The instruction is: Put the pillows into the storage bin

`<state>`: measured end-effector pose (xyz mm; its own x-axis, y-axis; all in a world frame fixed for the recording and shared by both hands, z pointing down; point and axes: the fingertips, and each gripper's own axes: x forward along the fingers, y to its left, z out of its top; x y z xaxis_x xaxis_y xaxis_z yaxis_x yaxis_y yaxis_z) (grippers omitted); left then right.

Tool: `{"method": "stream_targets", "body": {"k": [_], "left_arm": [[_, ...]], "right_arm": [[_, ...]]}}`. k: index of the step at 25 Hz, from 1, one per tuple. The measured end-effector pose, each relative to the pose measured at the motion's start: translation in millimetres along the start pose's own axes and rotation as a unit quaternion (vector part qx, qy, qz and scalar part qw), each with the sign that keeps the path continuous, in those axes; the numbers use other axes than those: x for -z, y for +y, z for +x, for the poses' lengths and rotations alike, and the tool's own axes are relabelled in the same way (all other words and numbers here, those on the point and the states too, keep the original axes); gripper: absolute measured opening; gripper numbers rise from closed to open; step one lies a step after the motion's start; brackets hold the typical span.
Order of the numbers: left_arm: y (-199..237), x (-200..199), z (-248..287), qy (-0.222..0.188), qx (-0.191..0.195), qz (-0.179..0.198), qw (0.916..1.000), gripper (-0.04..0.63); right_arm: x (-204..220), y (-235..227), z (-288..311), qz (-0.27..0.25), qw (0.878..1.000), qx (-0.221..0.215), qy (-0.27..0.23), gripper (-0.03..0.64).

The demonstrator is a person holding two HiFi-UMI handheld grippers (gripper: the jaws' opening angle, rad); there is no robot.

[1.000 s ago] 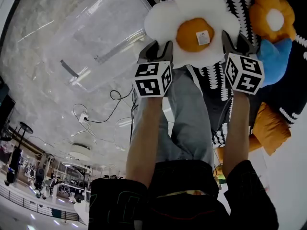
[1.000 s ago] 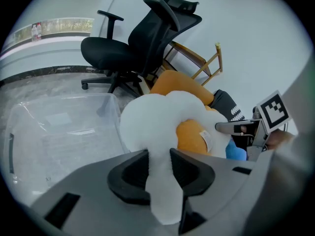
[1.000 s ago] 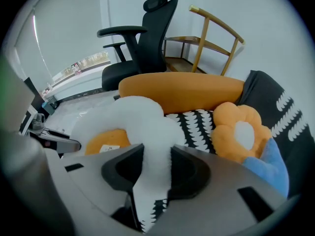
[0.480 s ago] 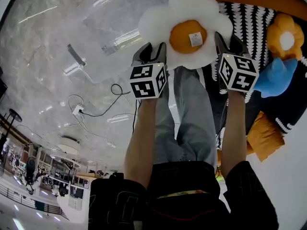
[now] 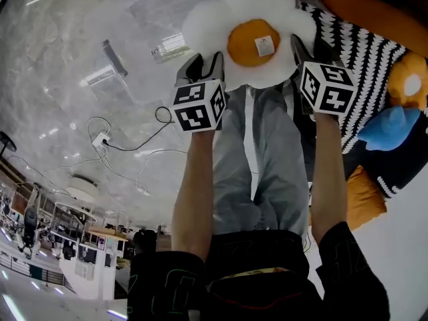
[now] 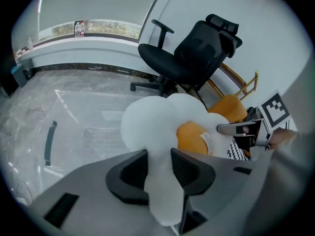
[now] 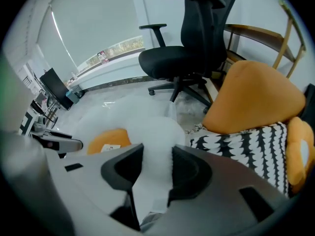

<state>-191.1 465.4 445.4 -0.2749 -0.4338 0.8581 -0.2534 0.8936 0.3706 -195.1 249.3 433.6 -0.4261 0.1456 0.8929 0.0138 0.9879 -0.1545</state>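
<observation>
Moved toward storage bin (image 5: 120, 39): face-up flower pillow (image 5: 249, 40), pinched by left hand-held gripper (image 5: 206, 64) and opening right hand-held gripper (image 5: 311, 47).

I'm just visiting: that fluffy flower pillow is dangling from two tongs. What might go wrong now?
1. The left tongs and right tongs each pinch only a thin edge of the flower pillow; the right jaws are opening with the petal between them, so it might slip out early.
2. The pillow hangs near the side of the clear storage bin, so it could drop outside.
3. A cable lies on the floor near the person's legs: a possible trip.
</observation>
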Motion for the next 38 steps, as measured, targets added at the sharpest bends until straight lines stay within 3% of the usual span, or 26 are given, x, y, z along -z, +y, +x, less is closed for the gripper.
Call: {"method": "stream_targets", "body": {"k": [4, 8, 11, 13, 15, 17, 18, 23, 26, 32, 38], "left_arm": [[42, 7, 0, -0.013, -0.022, -0.004, 0.9997, 0.155], [77, -2, 3, -0.030, -0.048, -0.010, 0.9983, 0.262], [74, -22, 7, -0.016, -0.045, -0.023, 0.9986, 0.258], [62, -27, 5, -0.014, -0.033, -0.018, 0.9992, 0.214], [49, -19, 2, -0.016, -0.027, 0.000, 0.9995, 0.124], [36, -9, 1, -0.020, -0.017, 0.020, 0.9995, 0.033], [29, -7, 1, -0.021, -0.010, 0.028, 0.9993, -0.004], [-6, -12, -1, -0.018, 0.030, 0.054, 0.9979, -0.006], [-29, -13, 1, -0.003, 0.053, 0.091, 0.9944, -0.005], [-53, -24, -1, 0.001, 0.013, 0.175, 0.9845, -0.003], [-116, -13, 4, 0.008, 0.049, 0.232, 0.9715, -0.003]], "right_arm": [[2, 34, 30, -0.003, 1.000, -0.021, -0.002, 0.167], [-6, 44, 56, -0.012, 1.000, -0.010, 0.003, 0.270], [-28, 44, 54, -0.006, 1.000, -0.006, 0.006, 0.268], [-28, 49, 44, 0.000, 1.000, -0.013, 0.006, 0.267], [-8, 47, 32, 0.021, 1.000, -0.005, 0.005, 0.222], [12, 37, 19, 0.044, 0.999, 0.021, -0.003, 0.043], [18, 33, 13, 0.052, 0.998, 0.030, -0.007, 0.002], [29, 16, -15, 0.070, 0.997, 0.036, -0.017, 0.002], [37, 4, -30, 0.103, 0.994, 0.033, -0.027, 0.002], [58, -16, -62, 0.162, 0.985, 0.026, -0.061, 0.002], [84, -48, -96, 0.198, 0.975, 0.039, -0.088, 0.000]]}}
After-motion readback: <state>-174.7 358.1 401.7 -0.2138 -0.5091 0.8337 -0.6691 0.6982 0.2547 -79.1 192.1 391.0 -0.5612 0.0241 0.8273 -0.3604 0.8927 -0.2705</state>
